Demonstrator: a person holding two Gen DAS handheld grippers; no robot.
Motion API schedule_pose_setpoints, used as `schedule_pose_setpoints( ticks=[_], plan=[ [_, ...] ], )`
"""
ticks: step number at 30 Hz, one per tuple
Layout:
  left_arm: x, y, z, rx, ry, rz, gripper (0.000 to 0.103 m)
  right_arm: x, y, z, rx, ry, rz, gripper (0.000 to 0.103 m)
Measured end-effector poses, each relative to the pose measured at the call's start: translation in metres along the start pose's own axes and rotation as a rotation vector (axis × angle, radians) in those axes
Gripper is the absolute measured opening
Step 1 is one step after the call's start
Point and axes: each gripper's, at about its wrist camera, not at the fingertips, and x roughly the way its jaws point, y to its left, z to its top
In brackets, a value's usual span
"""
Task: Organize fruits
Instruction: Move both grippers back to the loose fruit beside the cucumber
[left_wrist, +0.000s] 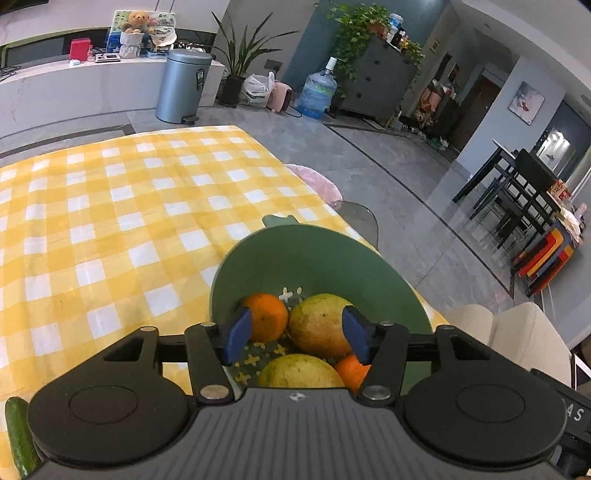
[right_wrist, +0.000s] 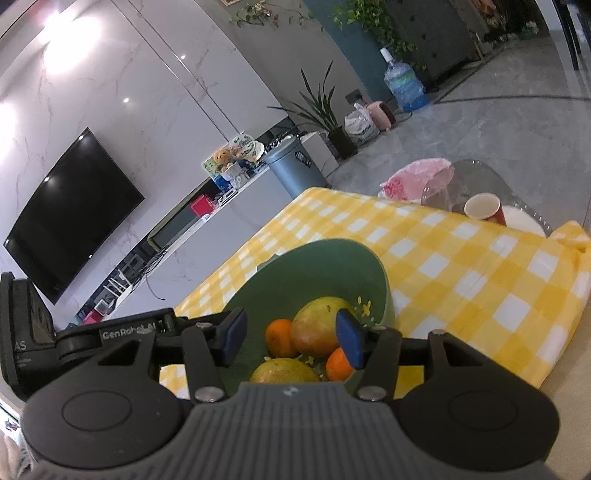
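Observation:
A green bowl (left_wrist: 310, 258) stands on the yellow checked tablecloth (left_wrist: 110, 221) and holds two oranges (left_wrist: 267, 315) and two yellow-green mangoes (left_wrist: 319, 325). My left gripper (left_wrist: 297, 334) is open and empty, its blue fingertips (left_wrist: 239, 332) hovering over the bowl's near side. In the right wrist view the same bowl (right_wrist: 314, 266) shows the oranges (right_wrist: 279, 338) and mangoes (right_wrist: 317, 328). My right gripper (right_wrist: 291, 338) is open and empty above the bowl's near rim. The left gripper's body (right_wrist: 33, 332) shows at that view's left edge.
A green cucumber (left_wrist: 20, 435) lies on the cloth at the lower left. A red paper cup (right_wrist: 484, 208) and a white plate (right_wrist: 524, 221) sit beyond the table's far edge on a glass surface. A cream chair (left_wrist: 517, 332) stands to the right.

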Motion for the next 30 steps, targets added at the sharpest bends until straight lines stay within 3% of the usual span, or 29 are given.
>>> schedule_pose_setpoints(
  ticks=[2,6,8,11,14,30],
  plan=[
    [-0.003,-0.003,0.000,0.003,0.007,-0.001,0.072,0.000,0.003,0.000,-0.015,0.001,-0.010,0.053],
    [-0.011,-0.010,0.000,0.038,0.003,0.018,0.082,0.001,0.006,-0.004,-0.022,0.011,-0.005,0.071],
    [-0.015,-0.014,0.000,0.061,0.014,0.024,0.084,0.001,0.008,-0.005,-0.023,0.011,-0.006,0.073],
    [-0.025,-0.015,-0.002,0.071,0.010,0.035,0.086,-0.002,0.013,-0.005,-0.024,0.013,0.008,0.088],
    [-0.039,-0.012,-0.004,0.061,-0.010,0.050,0.087,-0.004,0.018,-0.005,-0.035,0.010,0.011,0.096],
    [-0.128,0.025,-0.023,-0.074,-0.089,0.147,0.088,-0.032,0.089,-0.013,-0.129,0.020,0.114,0.099]
  ],
)
